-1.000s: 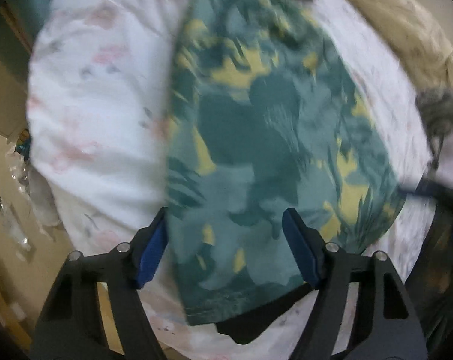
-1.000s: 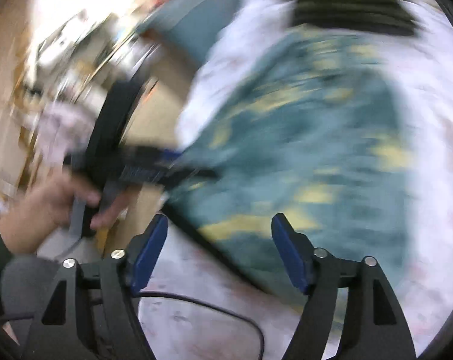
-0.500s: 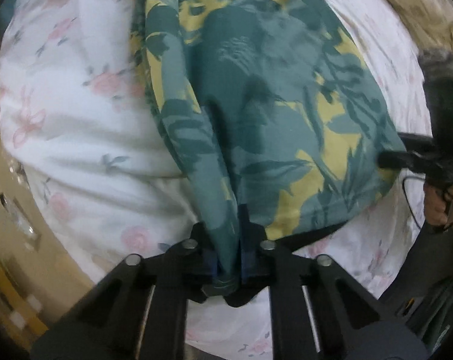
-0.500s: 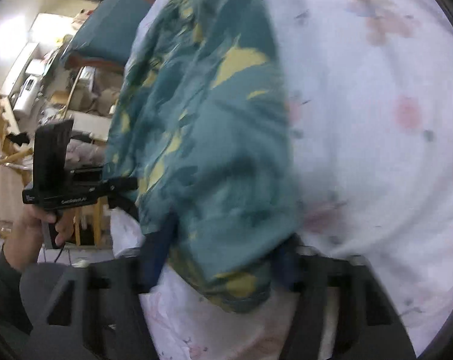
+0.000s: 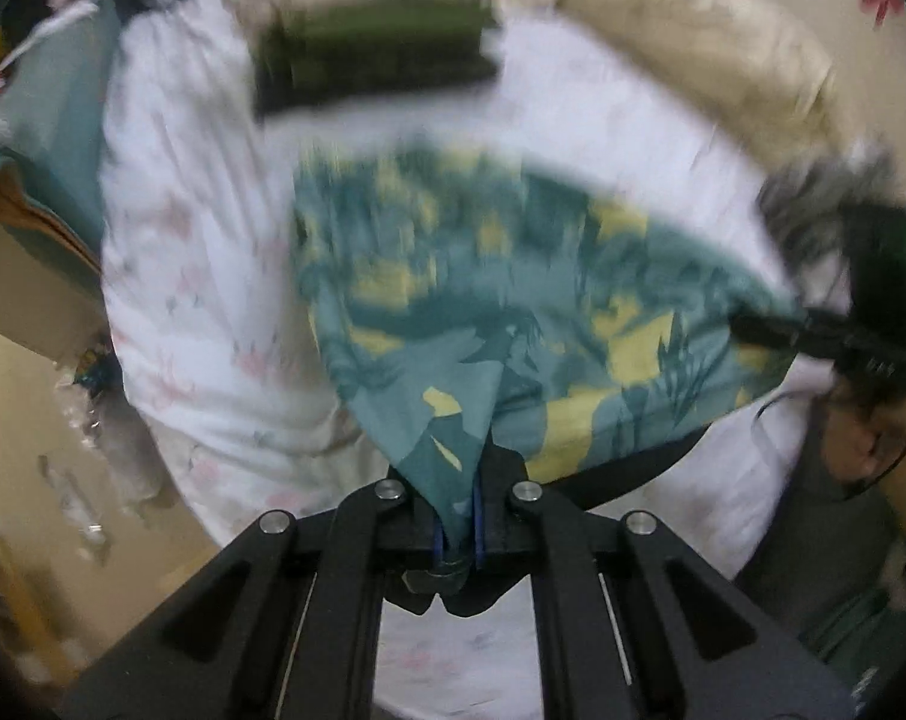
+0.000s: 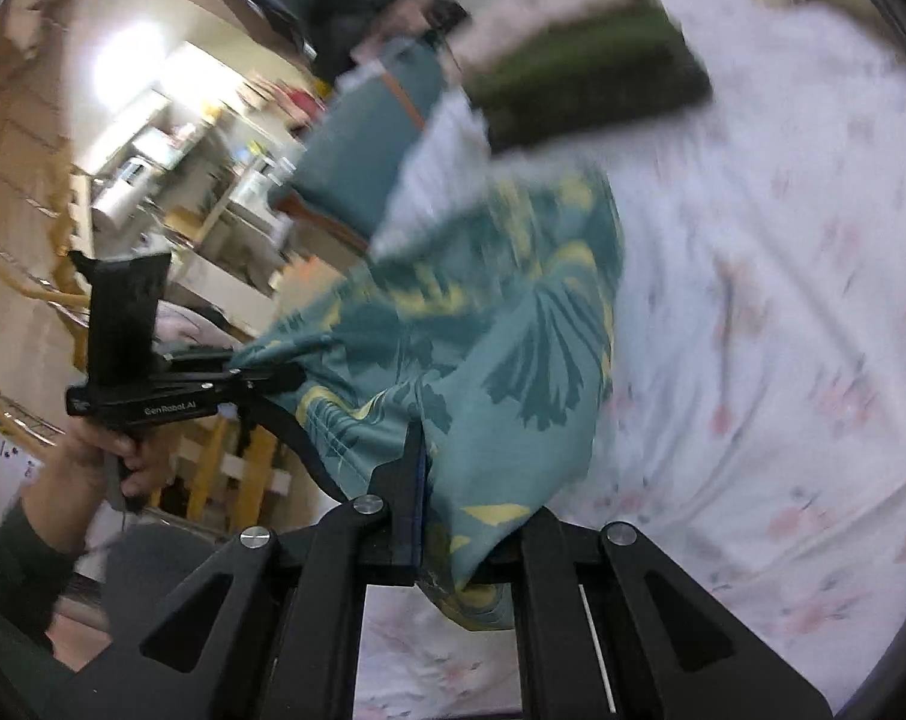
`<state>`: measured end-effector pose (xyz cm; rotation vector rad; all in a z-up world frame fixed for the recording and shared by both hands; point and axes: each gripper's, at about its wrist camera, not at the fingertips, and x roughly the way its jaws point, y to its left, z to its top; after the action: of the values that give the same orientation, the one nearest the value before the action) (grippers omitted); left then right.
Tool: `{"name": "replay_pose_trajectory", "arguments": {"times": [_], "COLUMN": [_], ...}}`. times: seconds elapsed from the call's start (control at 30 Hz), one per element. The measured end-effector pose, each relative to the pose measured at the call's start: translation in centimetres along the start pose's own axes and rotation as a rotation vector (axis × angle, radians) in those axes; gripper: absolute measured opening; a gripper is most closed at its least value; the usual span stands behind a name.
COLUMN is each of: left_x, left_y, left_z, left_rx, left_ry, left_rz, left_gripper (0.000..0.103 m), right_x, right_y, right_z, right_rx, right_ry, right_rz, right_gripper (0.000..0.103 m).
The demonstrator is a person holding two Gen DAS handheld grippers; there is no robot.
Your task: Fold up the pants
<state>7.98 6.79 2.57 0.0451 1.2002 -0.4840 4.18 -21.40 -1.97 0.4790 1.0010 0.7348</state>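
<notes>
Fingers: left gripper (image 5: 458, 531) and right gripper (image 6: 447, 531) each clamped a near corner of the pants (image 5: 513, 312).
Fold direction: pants hung between both, stretching forward over the bed (image 5: 213, 276); neither nearer.

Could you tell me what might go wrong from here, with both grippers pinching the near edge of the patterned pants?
The left gripper holds only a narrow bunch of the pants, so the fabric might slip from its jaws. Carried far forward, the fold could land on the dark green folded stack on the bed sheet.

Both wrist views share pants (image 5: 513, 312)
</notes>
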Motion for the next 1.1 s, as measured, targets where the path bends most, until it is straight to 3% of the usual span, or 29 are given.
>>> {"name": "replay_pose_trajectory", "arguments": {"times": [0.07,0.23,0.37,0.47,0.63,0.77,0.83,0.97,1.1], "left_x": [-3.2,-10.0,-14.0,-14.8,-14.2,-13.9,-14.1,-15.4,-12.2], "left_y": [-1.4,-4.7,-6.5,-7.2,-7.6,-6.7,-6.4,-6.9,-6.0], "left_z": [-0.5,-1.1,-1.7,-1.3,1.8,5.1,5.7,5.1,2.6], "left_rx": [-0.05,-0.078,-0.136,-0.152,-0.172,-0.2,-0.227,-0.182,-0.203], "left_ry": [-0.088,-0.263,-0.352,-0.392,-0.396,-0.451,-0.463,-0.549,-0.48], "left_rz": [-0.048,-0.081,-0.146,-0.151,-0.101,-0.065,-0.092,-0.076,-0.096], "left_gripper": [0.004,0.004,0.004,0.004,0.004,0.004,0.004,0.004,0.005], "right_x": [-3.2,-10.3,-15.7,-18.5,-18.9,-18.2,-18.3,-18.8,-17.6], "right_y": [1.3,4.7,6.2,7.0,7.5,7.7,8.4,9.6,7.8], "right_z": [0.5,0.4,0.3,1.1,5.3,9.4,10.8,11.4,9.0], "right_rx": [-0.03,-0.065,-0.075,-0.08,-0.097,-0.114,-0.138,-0.205,-0.217], "right_ry": [-0.044,-0.138,-0.189,-0.206,-0.216,-0.239,-0.262,-0.299,-0.24], "right_rz": [0.013,0.05,0.071,0.06,-0.01,-0.055,-0.062,-0.073,-0.096], "right_gripper": [0.006,0.006,0.006,0.006,0.006,0.006,0.006,0.006,0.006]}}
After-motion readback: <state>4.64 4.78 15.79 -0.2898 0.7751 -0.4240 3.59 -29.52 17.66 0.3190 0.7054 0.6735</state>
